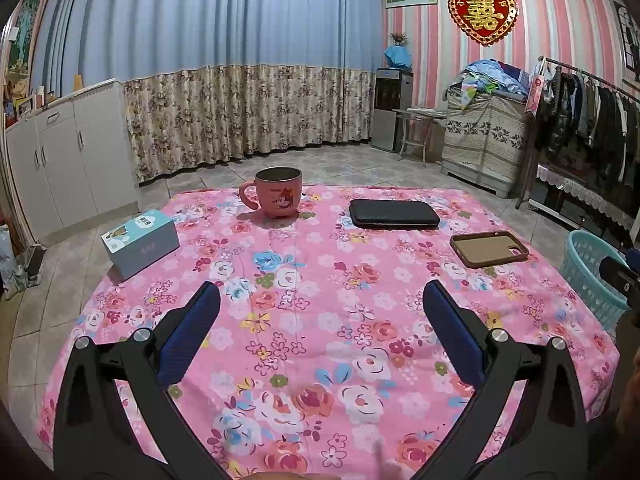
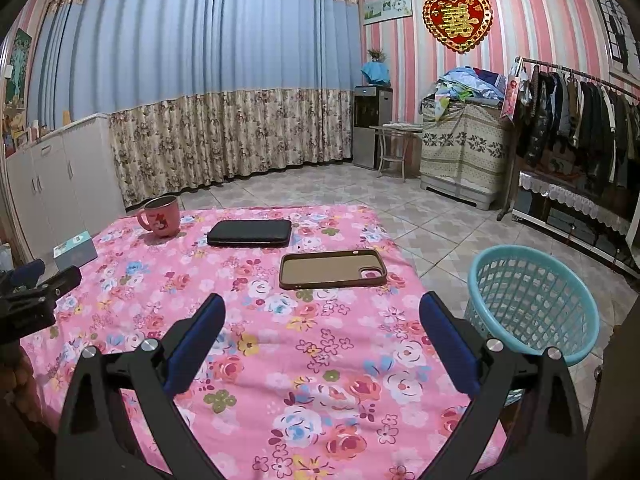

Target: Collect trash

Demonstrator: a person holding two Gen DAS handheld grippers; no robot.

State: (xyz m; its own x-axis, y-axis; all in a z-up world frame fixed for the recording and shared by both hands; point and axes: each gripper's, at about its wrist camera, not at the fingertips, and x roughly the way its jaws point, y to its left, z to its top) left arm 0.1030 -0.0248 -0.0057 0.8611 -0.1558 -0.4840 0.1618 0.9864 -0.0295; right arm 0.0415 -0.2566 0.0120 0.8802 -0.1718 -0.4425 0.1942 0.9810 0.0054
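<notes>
A table under a pink flowered cloth (image 1: 320,320) (image 2: 280,360) carries a pink mug (image 1: 277,192) (image 2: 160,216), a black case (image 1: 394,213) (image 2: 250,233), a brown phone case (image 1: 489,249) (image 2: 333,269) and a light blue box (image 1: 140,243) (image 2: 75,255). A turquoise mesh basket (image 2: 532,300) (image 1: 592,276) stands on the floor at the table's right. My left gripper (image 1: 320,296) is open over the near cloth, holding nothing. My right gripper (image 2: 322,304) is open too, just short of the phone case, with nothing between its pads. No loose scrap shows on the cloth.
White cabinets (image 1: 68,152) line the left wall. A clothes rack (image 2: 580,120), a covered chest (image 2: 464,148) and a water dispenser (image 2: 370,128) stand at the right and back. Tiled floor (image 2: 420,220) surrounds the table. The left gripper's body (image 2: 32,300) shows at the right wrist view's left edge.
</notes>
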